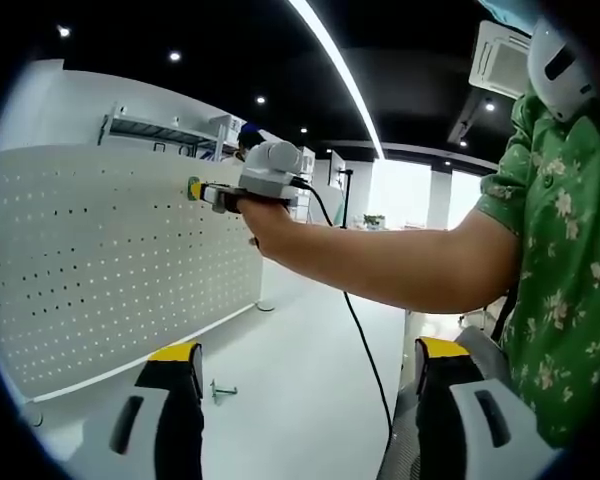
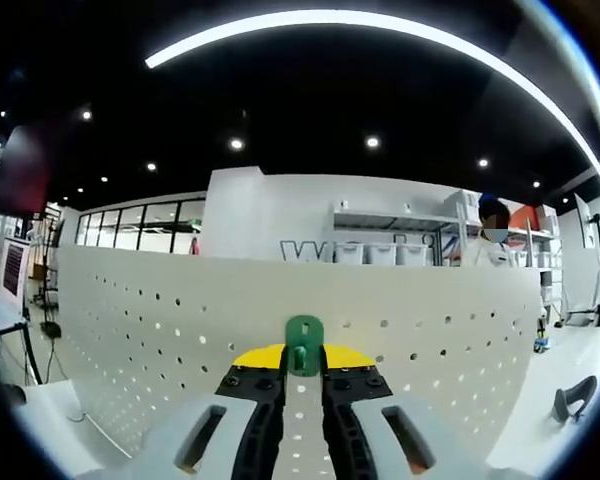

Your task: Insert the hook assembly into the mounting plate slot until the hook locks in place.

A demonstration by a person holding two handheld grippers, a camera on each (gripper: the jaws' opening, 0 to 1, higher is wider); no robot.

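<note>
**Green hook piece held at the pegboard**

Yellow-tipped black jaws of the right claw (image 2: 302, 372) rise from the bottom of the right gripper view, drawn close together and pinching a small green plastic hook piece (image 2: 303, 345) between their tips. That hook piece sits against the face of the white perforated mounting board (image 2: 160, 320) (whether it is seated in a slot cannot be told from here). From the left gripper view, the right claw (image 1: 202, 190) shows at the end of a person's bare forearm (image 1: 400, 270), its tip at the board (image 1: 100, 260), with a speck of green (image 1: 193, 187) at the contact point.

Left claw (image 1: 307, 372) stands spread wide, its two jaws well apart and holding nothing, above the white counter (image 1: 300, 400). A small green-grey metal hook part (image 1: 221, 391) lies on that counter near the board's foot, just beside the left jaw. A black cable (image 1: 365, 350) trails down from the right claw.
</note>
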